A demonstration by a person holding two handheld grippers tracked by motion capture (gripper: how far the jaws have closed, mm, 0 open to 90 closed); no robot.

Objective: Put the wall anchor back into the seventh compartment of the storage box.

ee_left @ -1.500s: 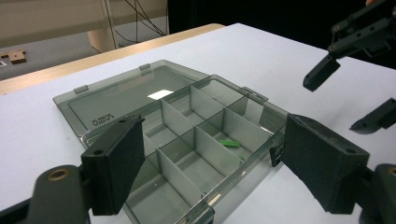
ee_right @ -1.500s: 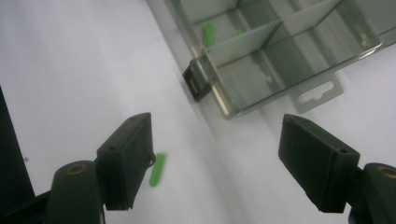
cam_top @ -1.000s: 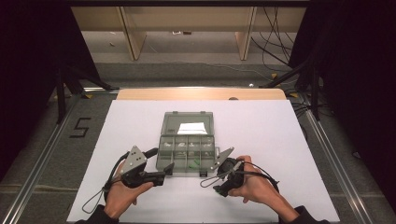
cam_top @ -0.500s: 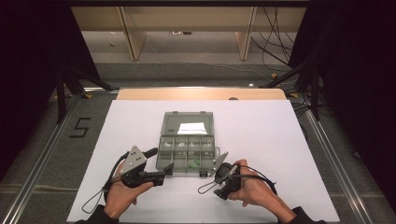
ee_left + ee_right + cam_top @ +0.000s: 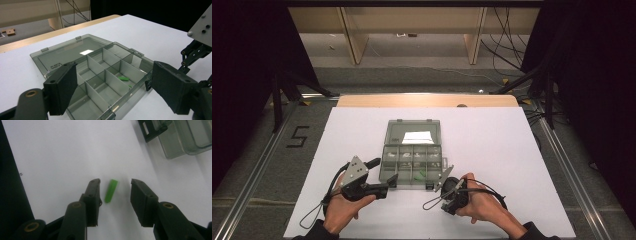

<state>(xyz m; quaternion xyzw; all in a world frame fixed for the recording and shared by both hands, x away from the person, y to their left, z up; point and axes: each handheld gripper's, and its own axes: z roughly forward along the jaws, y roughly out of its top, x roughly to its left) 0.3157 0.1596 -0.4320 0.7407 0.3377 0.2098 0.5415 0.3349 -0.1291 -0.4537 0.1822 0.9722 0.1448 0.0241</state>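
Note:
A grey clear organizer box (image 5: 412,165) lies open mid-table, its lid (image 5: 412,132) flat behind it. A green piece (image 5: 123,78) rests in one front compartment. My left gripper (image 5: 383,171) straddles the box's front left corner, jaws wide apart (image 5: 115,90); no pad visibly presses on it. My right gripper (image 5: 443,195) points down at the table by the box's front right corner. A small green plug (image 5: 111,190) lies on the white surface between its jaws (image 5: 113,192). These have just been closing, with gaps still on both sides of the plug.
The white table top (image 5: 512,150) has bare room on both sides of the box. A wooden strip (image 5: 427,101) edges the far side. Metal rails (image 5: 562,165) and dark curtains flank the table. The right gripper's grey plate (image 5: 201,26) shows at the right in the left gripper view.
The right hand has shifted slightly toward the table's near edge and tipped its gripper down. The left hand and the box have not moved.

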